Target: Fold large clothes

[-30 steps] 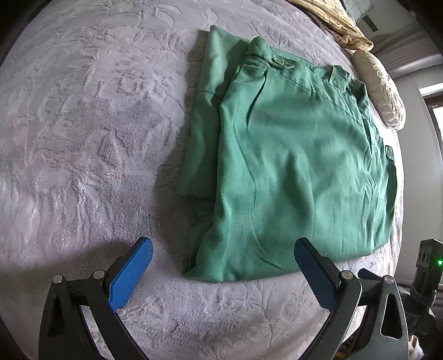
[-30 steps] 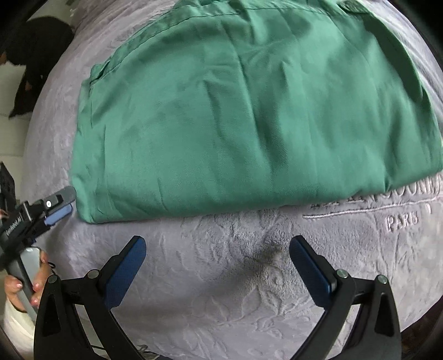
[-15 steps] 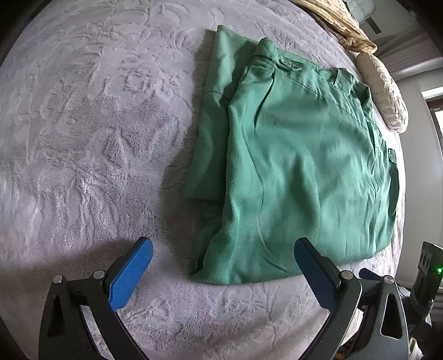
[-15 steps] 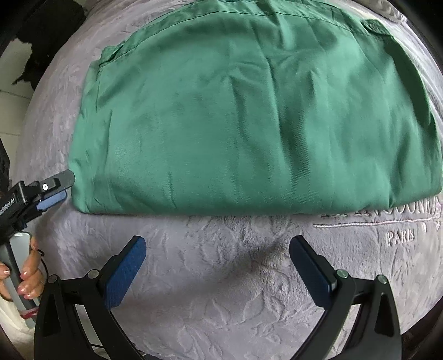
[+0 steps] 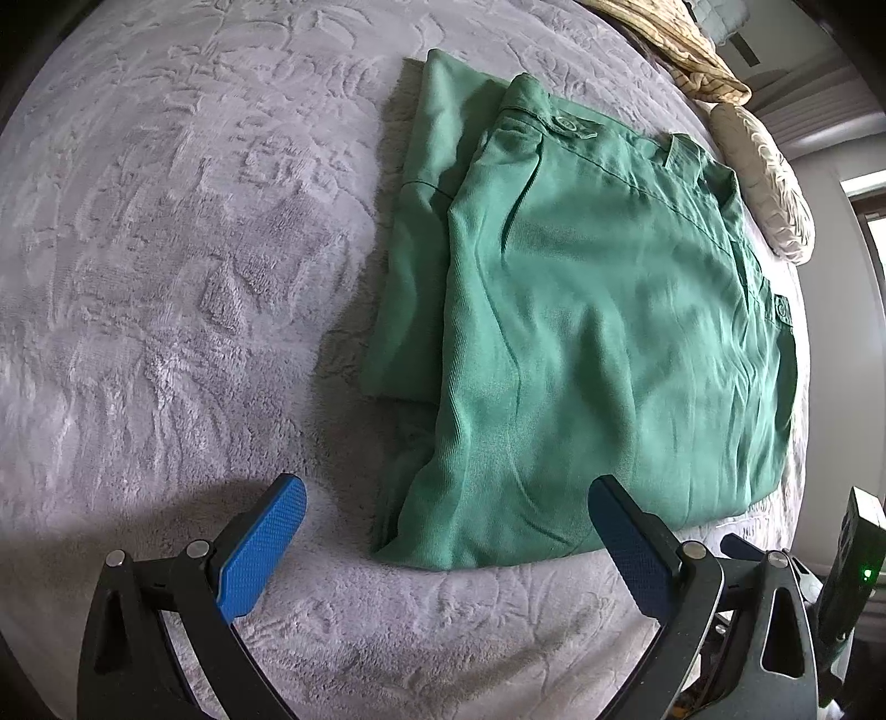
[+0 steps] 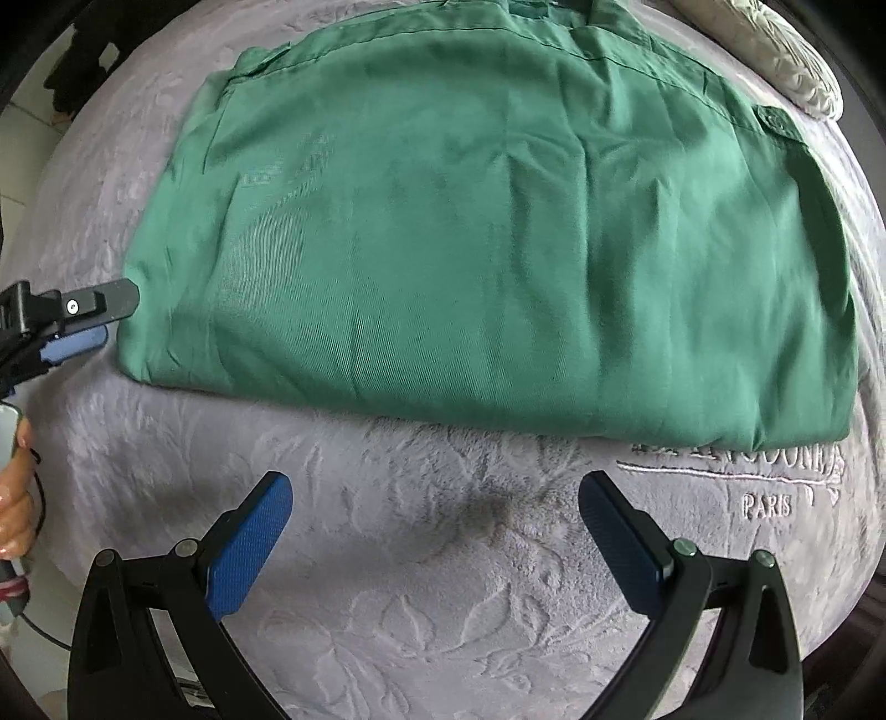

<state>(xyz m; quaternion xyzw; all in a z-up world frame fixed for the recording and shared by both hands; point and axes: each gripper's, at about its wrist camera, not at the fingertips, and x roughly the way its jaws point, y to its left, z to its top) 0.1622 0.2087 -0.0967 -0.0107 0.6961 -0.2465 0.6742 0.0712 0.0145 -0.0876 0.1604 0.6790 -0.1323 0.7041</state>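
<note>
Both grippers stand with their blue-padded jaws spread wide and hold nothing. Nearest in the left wrist view, the left gripper (image 5: pixel 446 540) hovers over the grey embossed blanket (image 5: pixel 166 277) of a bed, its right pad just at the near hem of the folded green trousers (image 5: pixel 598 332), though whether it touches the cloth cannot be told. The right gripper (image 6: pixel 434 531) hangs over bare blanket, clear of the trousers' (image 6: pixel 487 232) near folded edge. Beside that edge, embroidered lettering reading PARIS (image 6: pixel 767 505) marks the blanket. At the left rim of the right wrist view a hand (image 6: pixel 16 498) grips the other tool. Farther off, the trousers lie flat, folded over themselves, with a buttoned waistband (image 5: pixel 570 126) at the far side. Beyond them sits a cream cushion (image 5: pixel 767 183) and a yellow patterned cloth (image 5: pixel 670 44).
</note>
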